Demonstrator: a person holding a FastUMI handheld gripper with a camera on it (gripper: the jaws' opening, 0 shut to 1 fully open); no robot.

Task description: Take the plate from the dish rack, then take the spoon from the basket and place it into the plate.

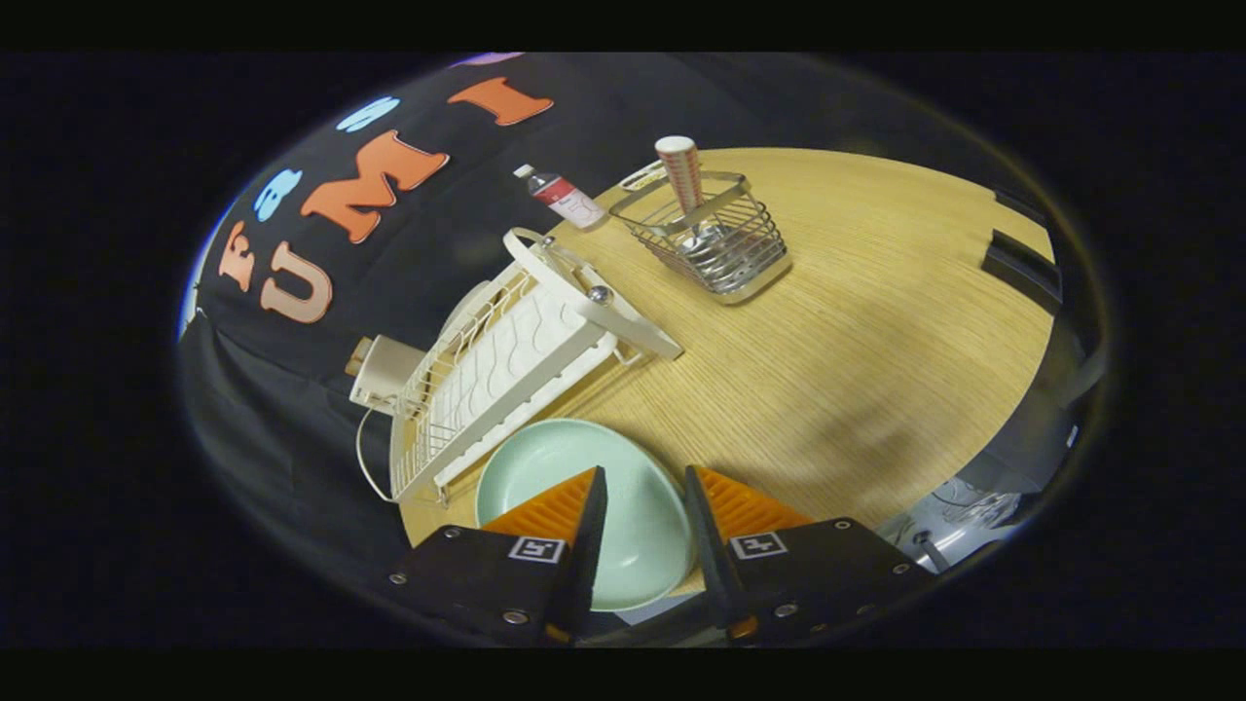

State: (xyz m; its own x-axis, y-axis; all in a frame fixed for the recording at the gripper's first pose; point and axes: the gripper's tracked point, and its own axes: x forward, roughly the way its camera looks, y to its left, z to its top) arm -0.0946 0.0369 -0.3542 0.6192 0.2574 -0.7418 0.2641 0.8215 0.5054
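A wooden table (857, 321) is being seen carrying a pale green plate (584, 477) just ahead of the gripper (642, 497), whose fingers are being held apart, a white dish rack (506, 370) at ten o'clock, a wire basket (715, 239) at twelve, and a small bottle (563, 197) lying at eleven.

A small plastic bottle (562, 196) with a red label lies on its side at the far edge of the round wooden table (857, 331). A white box (383, 372) with a trailing cord (368, 458) sits at the table's edge.
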